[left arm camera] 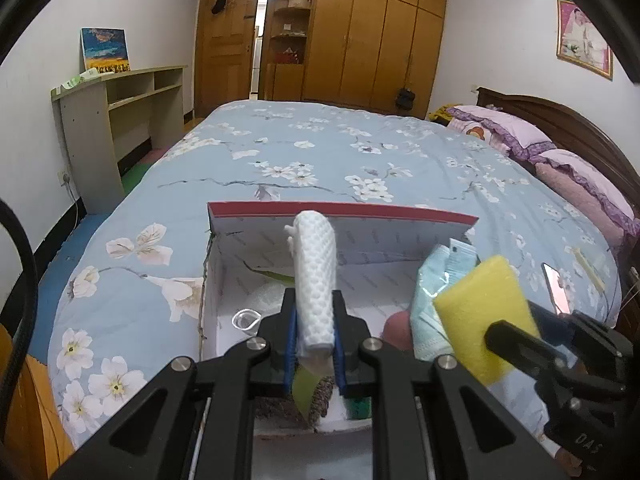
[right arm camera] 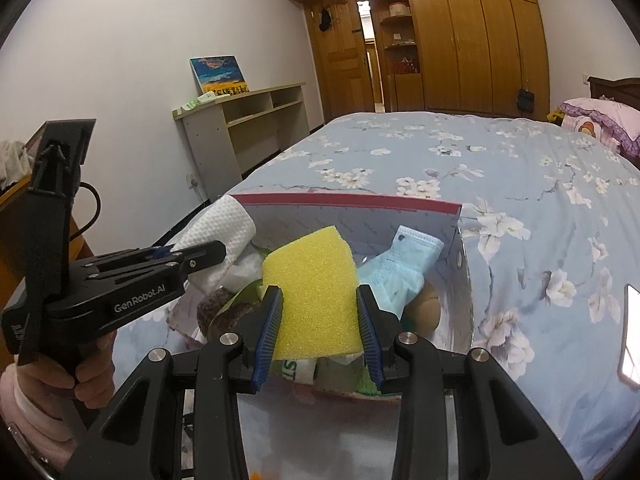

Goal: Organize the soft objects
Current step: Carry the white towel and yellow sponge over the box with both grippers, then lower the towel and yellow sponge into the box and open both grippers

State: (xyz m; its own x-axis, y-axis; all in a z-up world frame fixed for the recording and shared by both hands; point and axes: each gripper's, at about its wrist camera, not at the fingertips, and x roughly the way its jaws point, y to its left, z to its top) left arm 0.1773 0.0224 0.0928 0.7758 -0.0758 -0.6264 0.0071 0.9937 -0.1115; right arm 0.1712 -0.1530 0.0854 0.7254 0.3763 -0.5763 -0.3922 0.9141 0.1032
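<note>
A red-rimmed cardboard box (left arm camera: 344,210) lies open on the bed; it also shows in the right wrist view (right arm camera: 360,199). My left gripper (left arm camera: 315,332) is shut on a white textured cloth roll (left arm camera: 316,276) and holds it above the box; the roll also shows in the right wrist view (right arm camera: 216,232). My right gripper (right arm camera: 318,320) is shut on a yellow sponge (right arm camera: 314,300) above the box; the sponge also shows in the left wrist view (left arm camera: 484,316). A light blue face mask (right arm camera: 400,268) and other soft items lie in the box.
The bed has a blue floral cover (left arm camera: 320,152) and purple pillows (left arm camera: 520,136) by the headboard. A phone (right arm camera: 630,332) lies on the bed right of the box. A beige shelf desk (left arm camera: 116,112) stands at the left wall. Wooden wardrobes (left arm camera: 360,32) are behind.
</note>
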